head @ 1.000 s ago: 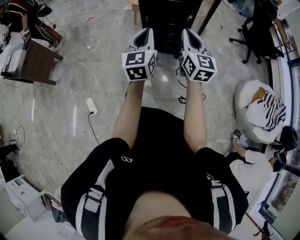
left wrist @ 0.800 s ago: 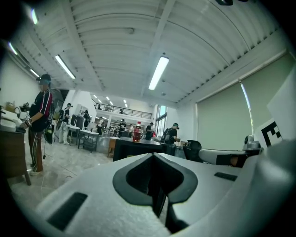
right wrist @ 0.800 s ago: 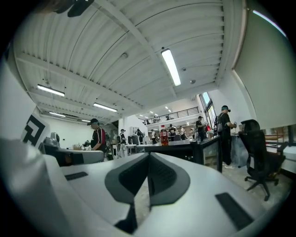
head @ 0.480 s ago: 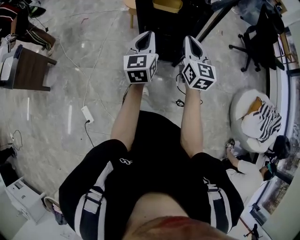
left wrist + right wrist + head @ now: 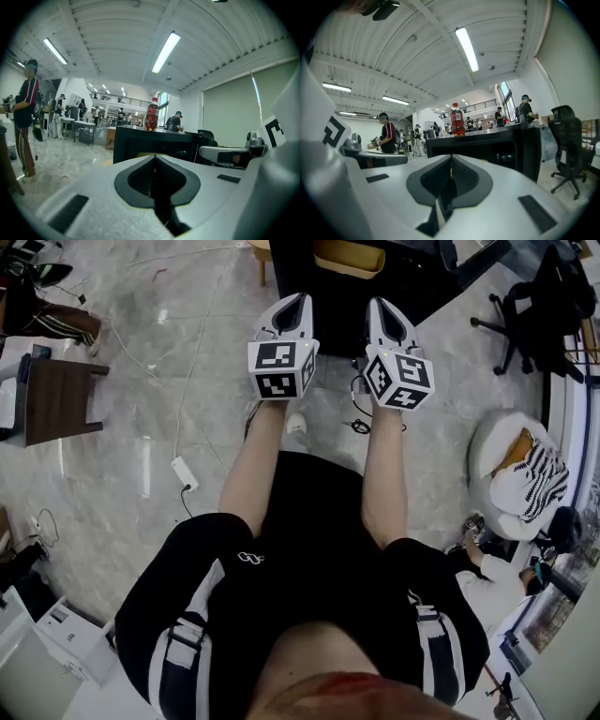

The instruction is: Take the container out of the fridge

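Yellow now shows plainly at the top edge of the head view. A yellow, tub-shaped container [image 5: 349, 257] sits within the outline of the black, box-shaped fridge [image 5: 336, 306]. A second ago that spot showed only the dark cabinet, and half a second ago only a sliver of yellow. The grey marbled floor [image 5: 169, 381] has slid down the picture in the same time. I take this to mean that the person has come closer or tipped the head forward.

The left gripper [image 5: 292, 307] and the right gripper [image 5: 384, 310] stay level and side by side, both pointing at the fridge and well short of it. In the left gripper view the left gripper [image 5: 154, 157] has its jaws pressed together with nothing between them. In the right gripper view the right gripper [image 5: 451, 164] is likewise closed to a thin seam and empty.

Both gripper views face the fridge [image 5: 487, 150] from low down, and a red-filled plastic bottle [image 5: 151, 115] stands on its top. The front looks dark and open, though I cannot tell what the container rests on.

The task is at its approach: the target is found and nothing is gripped. Next, at least one pair of tongs has to spread before it can reach in.
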The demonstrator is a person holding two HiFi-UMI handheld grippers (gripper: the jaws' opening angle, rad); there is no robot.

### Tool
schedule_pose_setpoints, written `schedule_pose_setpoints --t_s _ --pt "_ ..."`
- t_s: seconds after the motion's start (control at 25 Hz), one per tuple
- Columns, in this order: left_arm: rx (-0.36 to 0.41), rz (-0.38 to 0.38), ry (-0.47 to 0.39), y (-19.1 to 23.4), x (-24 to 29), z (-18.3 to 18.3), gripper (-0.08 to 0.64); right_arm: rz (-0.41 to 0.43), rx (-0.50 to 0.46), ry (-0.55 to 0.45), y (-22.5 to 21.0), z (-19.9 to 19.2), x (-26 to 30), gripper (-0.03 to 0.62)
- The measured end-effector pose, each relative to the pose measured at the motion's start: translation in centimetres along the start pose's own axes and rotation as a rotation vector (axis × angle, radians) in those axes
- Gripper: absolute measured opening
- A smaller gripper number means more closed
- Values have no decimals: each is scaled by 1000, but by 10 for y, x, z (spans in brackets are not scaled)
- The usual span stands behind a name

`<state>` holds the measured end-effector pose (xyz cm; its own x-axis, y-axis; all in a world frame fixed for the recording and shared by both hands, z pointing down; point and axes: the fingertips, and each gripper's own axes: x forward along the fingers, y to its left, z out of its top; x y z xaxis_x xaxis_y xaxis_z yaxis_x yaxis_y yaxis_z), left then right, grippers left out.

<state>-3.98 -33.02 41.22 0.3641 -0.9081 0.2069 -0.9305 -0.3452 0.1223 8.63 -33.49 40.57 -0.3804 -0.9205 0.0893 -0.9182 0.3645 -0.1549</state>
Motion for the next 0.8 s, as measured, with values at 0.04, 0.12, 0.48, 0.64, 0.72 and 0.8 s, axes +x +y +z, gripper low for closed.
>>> schedule_pose_setpoints --t_s 0.04,0.12,0.48,0.64,0.72,0.8 --pt "-6 -1 4 4 8 0 9 4 -20 10 0 0 7 13" --pt "-22 -2 11 7 23 -2 9 11 -67 35 -5 -1 19 14" --pt "-58 20 5 21 52 0 9 72 -320 174 -13 -12 60 15" --pt "-84 43 9 31 56 -4 9 123 -554 279 -8 -27 79 15" --pt "-97 48 13 39 56 -6 9 166 -667 321 -4 -37 90 15" --pt "-111 60 18 47 55 -9 9 199 -755 364 -4 -47 102 15"
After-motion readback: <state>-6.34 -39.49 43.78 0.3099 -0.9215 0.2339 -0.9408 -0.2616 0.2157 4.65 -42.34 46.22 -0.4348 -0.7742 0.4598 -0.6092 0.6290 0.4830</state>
